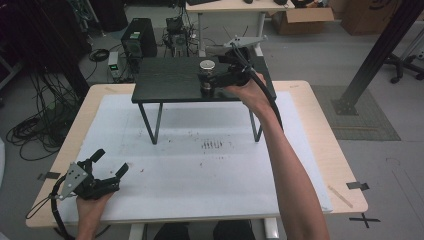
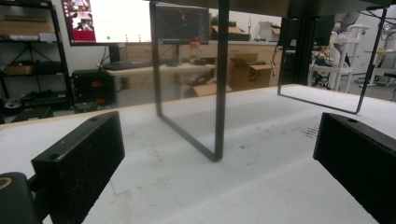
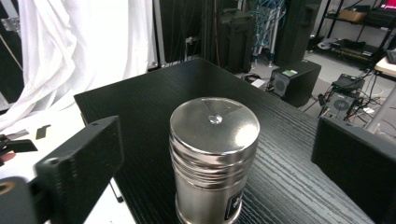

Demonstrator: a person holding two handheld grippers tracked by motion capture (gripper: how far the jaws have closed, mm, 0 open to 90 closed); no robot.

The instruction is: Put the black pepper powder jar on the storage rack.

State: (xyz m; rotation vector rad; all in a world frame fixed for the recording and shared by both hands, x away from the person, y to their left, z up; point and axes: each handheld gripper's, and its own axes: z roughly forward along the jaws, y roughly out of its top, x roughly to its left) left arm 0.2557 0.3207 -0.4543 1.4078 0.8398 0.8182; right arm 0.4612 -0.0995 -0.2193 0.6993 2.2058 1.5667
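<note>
White sheeting (image 1: 200, 170) covers the wooden table (image 1: 320, 150) almost to its edges, leaving bare strips along the sides. Near the front left corner the left gripper (image 1: 111, 161) rests low with its jaws spread wide and nothing between them; open sheet lies all around it. Farther back stands a small black shelf (image 1: 170, 80) on thin metal legs (image 2: 219, 93), with free space beneath its top. On that shelf, toward its right end, a steel canister (image 3: 214, 158) stands upright, well in from the edges. The right gripper (image 1: 207, 80) sits level around it, jaws wide on either side, pads clear of the metal. Beyond the table lie grey floor, cables, a computer tower (image 1: 139, 37), a desk and cardboard boxes.
</note>
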